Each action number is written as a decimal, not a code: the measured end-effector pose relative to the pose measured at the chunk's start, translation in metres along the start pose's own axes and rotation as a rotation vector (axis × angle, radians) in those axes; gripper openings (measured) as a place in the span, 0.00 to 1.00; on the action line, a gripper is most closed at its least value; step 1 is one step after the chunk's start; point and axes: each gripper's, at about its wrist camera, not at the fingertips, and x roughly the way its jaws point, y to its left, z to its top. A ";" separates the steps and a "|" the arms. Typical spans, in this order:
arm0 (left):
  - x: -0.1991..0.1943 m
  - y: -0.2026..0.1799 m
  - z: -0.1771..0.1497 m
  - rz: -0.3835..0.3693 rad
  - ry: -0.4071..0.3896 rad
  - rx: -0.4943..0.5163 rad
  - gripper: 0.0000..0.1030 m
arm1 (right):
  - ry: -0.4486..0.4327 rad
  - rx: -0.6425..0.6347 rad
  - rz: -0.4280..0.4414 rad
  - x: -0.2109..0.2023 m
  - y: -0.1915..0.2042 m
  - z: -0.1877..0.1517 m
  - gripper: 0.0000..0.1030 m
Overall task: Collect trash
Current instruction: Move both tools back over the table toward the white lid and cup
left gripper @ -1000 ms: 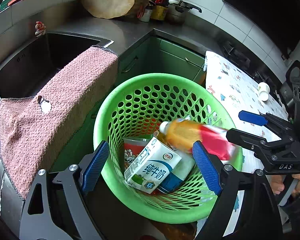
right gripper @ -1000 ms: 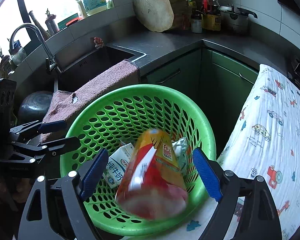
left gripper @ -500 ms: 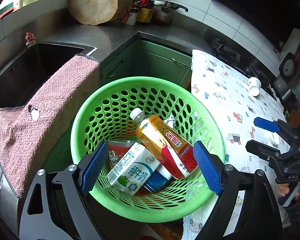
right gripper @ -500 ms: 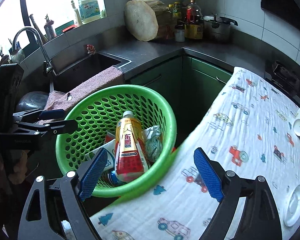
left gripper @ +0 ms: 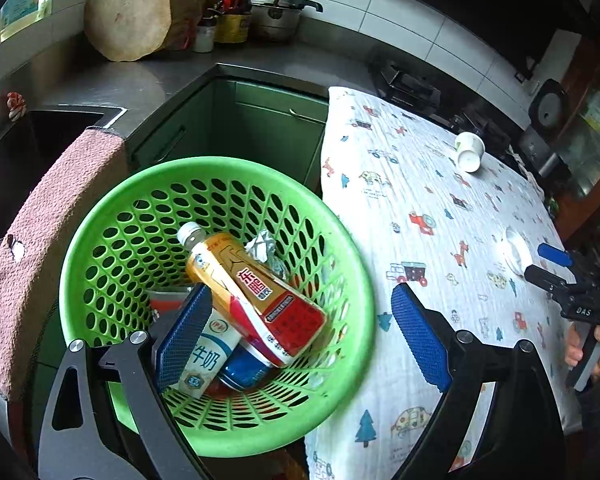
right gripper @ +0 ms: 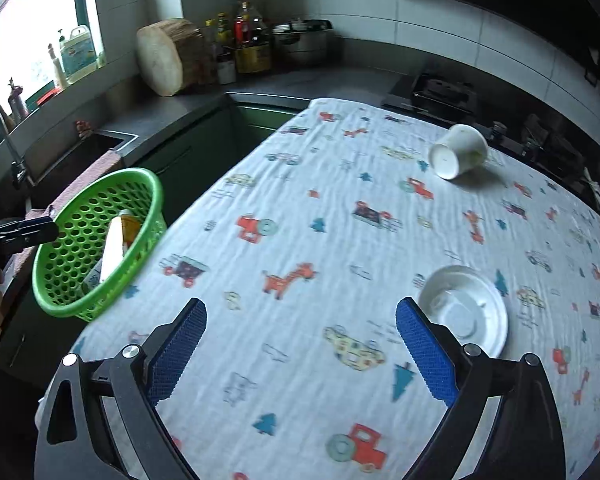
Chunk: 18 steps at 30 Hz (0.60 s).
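A green perforated basket [left gripper: 100,216] stands at the table's left edge; it also shows in the right wrist view [right gripper: 80,248]. In it lie an orange and red drink bottle [left gripper: 260,296], a white milk carton [left gripper: 208,360], a blue can [left gripper: 240,372] and crumpled foil [left gripper: 264,246]. My left gripper [left gripper: 300,332] is open over the basket's near rim. My right gripper [right gripper: 300,352] is open and empty above the tablecloth [right gripper: 320,240]. A white lid [right gripper: 464,312] lies just right of it. A tipped white cup [right gripper: 456,152] lies farther back.
A pink towel [left gripper: 40,232] hangs over the sink edge [left gripper: 108,114] left of the basket. The counter behind holds a round wooden block [right gripper: 164,60], bottles [right gripper: 240,40] and a pot [right gripper: 304,40]. A stove [right gripper: 436,92] sits beyond the table.
The bottle dropped from my right gripper into the basket and came to rest there. My right gripper swung right over the table toward the white lid. My left gripper shifted slightly right.
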 end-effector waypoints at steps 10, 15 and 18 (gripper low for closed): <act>0.017 -0.034 0.006 -0.020 0.027 0.039 0.90 | 0.042 0.089 -0.081 0.006 -0.080 -0.030 0.91; 0.029 -0.045 0.008 -0.019 0.046 0.057 0.90 | 0.058 0.101 -0.079 0.015 -0.094 -0.039 0.91; 0.034 -0.052 0.009 -0.018 0.054 0.067 0.90 | 0.067 0.099 -0.063 0.021 -0.097 -0.042 0.91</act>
